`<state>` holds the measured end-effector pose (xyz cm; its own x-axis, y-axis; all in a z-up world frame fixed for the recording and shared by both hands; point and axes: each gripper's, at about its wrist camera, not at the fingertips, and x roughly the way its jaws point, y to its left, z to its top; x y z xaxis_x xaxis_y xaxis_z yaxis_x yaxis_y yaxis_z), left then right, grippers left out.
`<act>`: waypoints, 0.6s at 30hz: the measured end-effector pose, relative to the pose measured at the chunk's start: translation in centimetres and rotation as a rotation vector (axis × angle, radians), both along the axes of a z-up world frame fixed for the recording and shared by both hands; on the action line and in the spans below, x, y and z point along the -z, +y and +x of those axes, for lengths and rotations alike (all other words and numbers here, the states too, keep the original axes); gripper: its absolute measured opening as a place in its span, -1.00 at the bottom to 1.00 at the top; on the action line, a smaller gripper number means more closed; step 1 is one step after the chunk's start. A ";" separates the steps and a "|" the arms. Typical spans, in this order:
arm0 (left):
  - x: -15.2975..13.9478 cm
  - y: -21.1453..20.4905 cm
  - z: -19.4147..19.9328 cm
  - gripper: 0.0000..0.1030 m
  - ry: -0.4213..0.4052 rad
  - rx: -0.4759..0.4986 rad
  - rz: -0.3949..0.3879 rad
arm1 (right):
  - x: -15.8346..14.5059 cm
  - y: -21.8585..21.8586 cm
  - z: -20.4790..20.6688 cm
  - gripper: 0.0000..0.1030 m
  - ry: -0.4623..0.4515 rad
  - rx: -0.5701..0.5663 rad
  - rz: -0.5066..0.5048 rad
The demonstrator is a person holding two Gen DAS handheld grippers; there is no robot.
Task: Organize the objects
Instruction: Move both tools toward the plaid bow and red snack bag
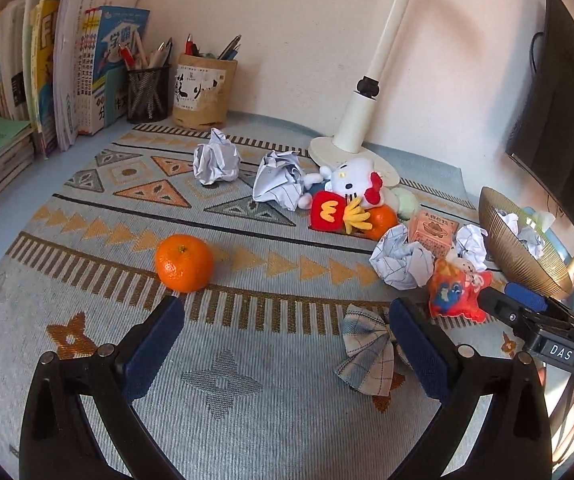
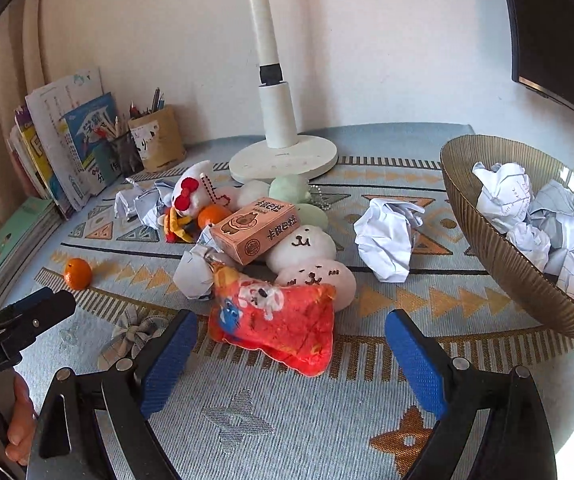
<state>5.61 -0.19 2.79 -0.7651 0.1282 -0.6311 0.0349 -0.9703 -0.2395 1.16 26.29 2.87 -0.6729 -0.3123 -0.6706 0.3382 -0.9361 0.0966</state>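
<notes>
My left gripper (image 1: pixel 287 312) is open and empty above the patterned mat (image 1: pixel 247 380). An orange (image 1: pixel 183 263) lies just past its left finger, a plaid bow (image 1: pixel 367 354) beside its right finger. My right gripper (image 2: pixel 291 328) is open and empty, with a red plush toy (image 2: pixel 279 326) lying between its fingertips. Crumpled paper balls (image 2: pixel 385 238) lie on the mat and more fill the gold bowl (image 2: pixel 499 256) at the right. A small orange box (image 2: pixel 255 229), white plush buns (image 2: pixel 303 246) and a Hello Kitty plush (image 1: pixel 353 178) sit in a heap.
A white lamp base (image 2: pixel 283 158) stands at the back. Books (image 1: pixel 47 72) and two pen holders (image 1: pixel 203 92) line the back left. A dark monitor (image 1: pixel 559 120) hangs at the right. A second orange (image 2: pixel 213 215) sits in the heap.
</notes>
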 end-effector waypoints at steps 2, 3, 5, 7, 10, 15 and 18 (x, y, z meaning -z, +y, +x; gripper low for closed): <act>0.1 0.0 -0.1 0.99 -0.009 0.003 0.006 | 0.2 0.0 -0.3 0.82 -0.012 0.025 0.020; 0.1 0.0 0.0 0.99 -0.010 0.011 0.010 | 0.4 0.1 -0.7 0.82 -0.027 0.040 0.029; 0.1 0.2 0.0 0.99 -0.006 0.047 0.012 | 0.8 0.1 -1.3 0.82 -0.057 0.053 0.035; 0.0 1.0 0.1 0.99 -0.005 0.102 -0.008 | 1.0 0.1 -1.6 0.78 -0.081 0.045 0.036; -0.1 3.1 0.3 0.99 -0.008 0.204 -0.077 | 1.2 -0.3 -1.6 0.37 -0.123 -0.025 0.013; 0.2 6.8 0.5 0.99 -0.022 0.279 -0.275 | 1.0 -0.3 0.4 0.27 -0.240 -0.185 -0.176; 0.5 7.6 0.7 0.99 -0.031 0.286 -0.336 | 1.2 0.9 1.6 0.27 -0.289 -0.169 -0.248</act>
<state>6.27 7.38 2.33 -0.7088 0.1158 -0.6958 -0.2441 -0.9658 0.0878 2.72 27.24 1.65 -0.3936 -0.5780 -0.7149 0.4109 -0.8062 0.4256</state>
